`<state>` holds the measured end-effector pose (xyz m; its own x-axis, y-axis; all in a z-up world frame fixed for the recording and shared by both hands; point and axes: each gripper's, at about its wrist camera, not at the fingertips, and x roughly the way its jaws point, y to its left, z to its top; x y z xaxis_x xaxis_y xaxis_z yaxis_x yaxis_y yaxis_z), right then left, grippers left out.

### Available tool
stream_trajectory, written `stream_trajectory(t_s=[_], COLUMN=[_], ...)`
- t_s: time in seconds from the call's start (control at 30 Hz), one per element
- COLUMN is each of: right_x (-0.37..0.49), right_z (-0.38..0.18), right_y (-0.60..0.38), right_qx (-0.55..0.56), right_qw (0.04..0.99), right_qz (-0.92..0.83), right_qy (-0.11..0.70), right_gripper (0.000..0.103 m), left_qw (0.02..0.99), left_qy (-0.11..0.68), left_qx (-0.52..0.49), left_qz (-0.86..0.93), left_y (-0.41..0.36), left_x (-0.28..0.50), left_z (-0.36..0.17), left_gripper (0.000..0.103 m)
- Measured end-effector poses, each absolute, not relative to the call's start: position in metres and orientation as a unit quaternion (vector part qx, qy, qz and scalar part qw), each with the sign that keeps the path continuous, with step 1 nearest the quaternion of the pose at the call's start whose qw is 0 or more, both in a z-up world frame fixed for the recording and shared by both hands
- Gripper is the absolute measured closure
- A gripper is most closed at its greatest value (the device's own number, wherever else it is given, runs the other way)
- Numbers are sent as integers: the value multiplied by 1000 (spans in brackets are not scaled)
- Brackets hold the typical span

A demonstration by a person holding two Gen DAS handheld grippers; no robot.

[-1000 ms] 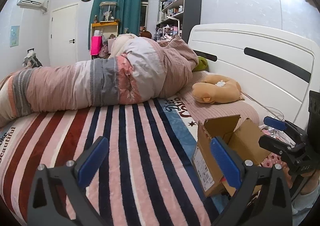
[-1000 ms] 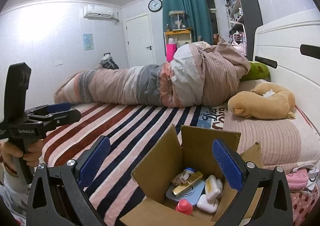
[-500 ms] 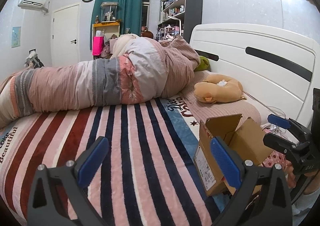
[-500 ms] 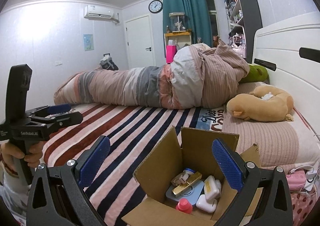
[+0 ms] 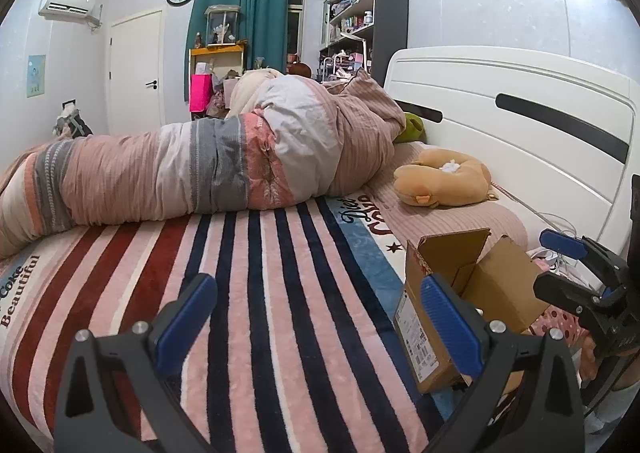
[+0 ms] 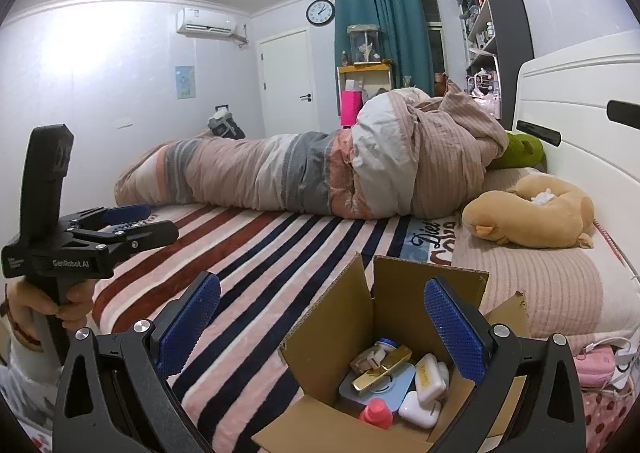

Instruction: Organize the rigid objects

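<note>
Bed: striped blanket (image 5: 256, 293), rolled quilt (image 5: 208, 169) along the far side.
Box: open cardboard box (image 6: 384, 317) upright on the blanket near the pillow, flaps up.
Hidden: box's near side cut off by the frame; small items overlap, lower ones hard to identify.
Contents: gold bar (image 6: 382, 369) lying diagonally; red cap (image 6: 376, 413); white cases (image 6: 420, 407).
Left gripper (image 5: 316, 327): spread wide, empty, level over the blanket, box at its right.
Right gripper (image 6: 320, 323): spread wide, empty, above the box.
</note>
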<state>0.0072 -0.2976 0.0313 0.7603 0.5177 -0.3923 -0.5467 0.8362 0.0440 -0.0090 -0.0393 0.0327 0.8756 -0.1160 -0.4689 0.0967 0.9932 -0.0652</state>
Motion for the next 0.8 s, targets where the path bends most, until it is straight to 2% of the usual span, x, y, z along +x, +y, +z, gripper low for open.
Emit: stream_trajectory(t_s=[0.8], right_x=[11], right_z=[30], right_y=[-299], right_qx=[-38], right_qw=[937], right_qz=[283], right_qy=[200], right_gripper=[0], left_qw=[967], left_qy=[248], left_qx=[-22], left_qz=[-51], left_y=[-32], left_x=[-7], left_z=[29], left_gripper=[2])
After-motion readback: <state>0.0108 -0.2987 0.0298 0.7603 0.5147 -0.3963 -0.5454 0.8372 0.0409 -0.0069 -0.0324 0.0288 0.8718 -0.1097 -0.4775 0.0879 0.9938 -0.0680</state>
